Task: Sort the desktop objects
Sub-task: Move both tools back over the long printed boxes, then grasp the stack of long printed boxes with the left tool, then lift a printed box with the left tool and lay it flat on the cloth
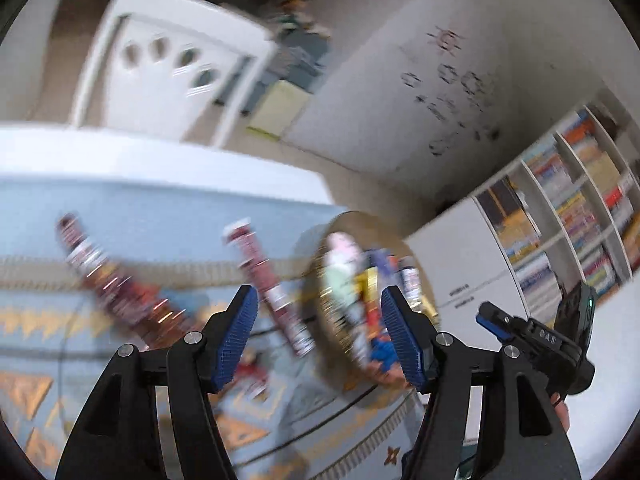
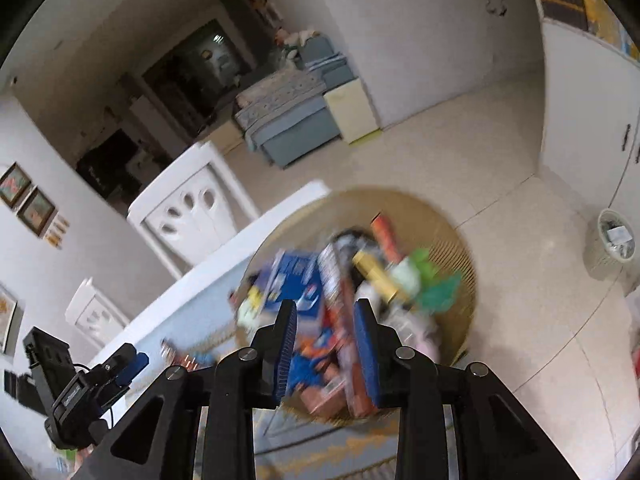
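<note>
Woven tan basket [image 2: 452, 248] sits at the corner of the table [image 1: 160, 200], packed w/ stuff: a blue box [image 2: 294, 276], a gold tube [image 2: 376, 276], something green [image 2: 432, 280], an orange-capped tube [image 2: 386, 236]. Everything's motion-blurred so can't read any labels.

Right gripper [image 2: 327, 340] hangs right over the basket, blue pads [image 2: 366, 352] fairly close together w/ a long red pack [image 2: 344, 320] running between them. Looks like it's clamped on that pack, but w/ the blur I can't tell for sure if the pads actually touch it.

Left gripper [image 1: 320, 332] has its jaws spread wide, nothing in them. It's over the light blue patterned cloth [image 1: 120, 320], just beside the basket [image 1: 352, 228], which shows tipped on edge in this view bc of the camera angle. Two long dark-red snack sticks [image 1: 272, 284] lie on the cloth in front of the left pads, one [image 1: 104, 276] further to the left, both apart from the basket.

Bg: white chair [image 2: 192, 216] behind the table, bookshelf [image 1: 568, 208] off to the side, small wastebasket [image 2: 616, 240] on the tile floor.
</note>
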Motion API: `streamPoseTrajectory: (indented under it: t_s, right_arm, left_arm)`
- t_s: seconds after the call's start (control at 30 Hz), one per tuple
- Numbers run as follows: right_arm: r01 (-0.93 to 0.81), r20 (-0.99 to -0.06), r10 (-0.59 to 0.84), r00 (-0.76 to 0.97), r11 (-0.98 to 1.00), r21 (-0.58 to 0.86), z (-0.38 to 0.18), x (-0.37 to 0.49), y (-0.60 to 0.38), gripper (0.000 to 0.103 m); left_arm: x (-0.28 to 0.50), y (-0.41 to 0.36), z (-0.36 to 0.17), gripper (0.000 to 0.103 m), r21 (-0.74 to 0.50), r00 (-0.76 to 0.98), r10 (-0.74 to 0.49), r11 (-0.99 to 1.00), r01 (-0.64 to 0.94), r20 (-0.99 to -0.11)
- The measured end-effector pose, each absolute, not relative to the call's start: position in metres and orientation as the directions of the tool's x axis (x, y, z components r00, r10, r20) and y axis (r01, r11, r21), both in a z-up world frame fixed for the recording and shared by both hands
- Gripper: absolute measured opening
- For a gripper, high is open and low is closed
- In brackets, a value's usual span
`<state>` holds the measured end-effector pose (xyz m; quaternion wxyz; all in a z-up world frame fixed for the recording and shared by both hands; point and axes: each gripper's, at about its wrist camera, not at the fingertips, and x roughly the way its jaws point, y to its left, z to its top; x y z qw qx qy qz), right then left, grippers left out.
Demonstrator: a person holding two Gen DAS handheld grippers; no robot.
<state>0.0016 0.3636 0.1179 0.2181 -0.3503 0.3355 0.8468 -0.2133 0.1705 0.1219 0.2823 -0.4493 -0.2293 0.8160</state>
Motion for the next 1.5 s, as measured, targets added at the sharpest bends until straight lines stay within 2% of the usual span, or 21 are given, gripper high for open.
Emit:
streamPoseTrajectory:
  t_s: [0.17,0.37,0.63,0.8,1.03,1.17,1.33,1.5]
  right_arm:
    - [-0.517,-0.774,-0.03,-0.633,-0.728,0.451,0.08,-0.022,0.295,0.029]
    - [-0.351,-0.868,-0.11,-0.484,-0.885,0.307,0.015,-0.049,0.2,0.029]
    - [-0.328,-0.89,-0.12,-0.441,-0.901,0.284,-0.002,-0.042,0.189,0.029]
    - [-0.362,-0.894,-0.115,-0.432,-0.886,0.289,-0.005,-0.046,0.202,0.029]
    - [-0.384,-0.904,-0.118,-0.41,-0.877,0.288,-0.013,-0.044,0.208,0.029]
    - [-0.379,-0.907,-0.123,-0.403,-0.88,0.287,-0.015,-0.045,0.207,0.029]
    - [-0.368,-0.909,-0.123,-0.398,-0.886,0.281,-0.014,-0.049,0.202,0.029]
    - [-0.372,-0.911,-0.128,-0.391,-0.884,0.284,-0.016,-0.051,0.204,0.029]
  left_arm:
    - [-0.187,0.106,0.089,0.062,-0.632,-0.485,0.573,-0.773,-0.053,-0.66]
    - [-0.17,0.072,0.046,0.062,-0.624,-0.48,0.507,-0.773,0.115,-0.716]
    - [-0.196,0.103,0.026,0.062,-0.631,-0.464,0.517,-0.766,0.123,-0.719]
    - [-0.207,0.123,0.021,0.062,-0.598,-0.498,0.468,-0.79,0.136,-0.73]
    - [-0.214,0.139,0.011,0.062,-0.522,-0.491,0.392,-0.838,0.157,-0.778]
    - [-0.215,0.149,0.013,0.062,-0.448,-0.51,0.327,-0.885,0.13,-0.795]
    - [-0.213,0.153,0.015,0.063,-0.407,-0.523,0.303,-0.909,0.093,-0.797]
    - [-0.209,0.154,0.02,0.057,-0.331,-0.519,0.262,-0.943,0.043,-0.814]
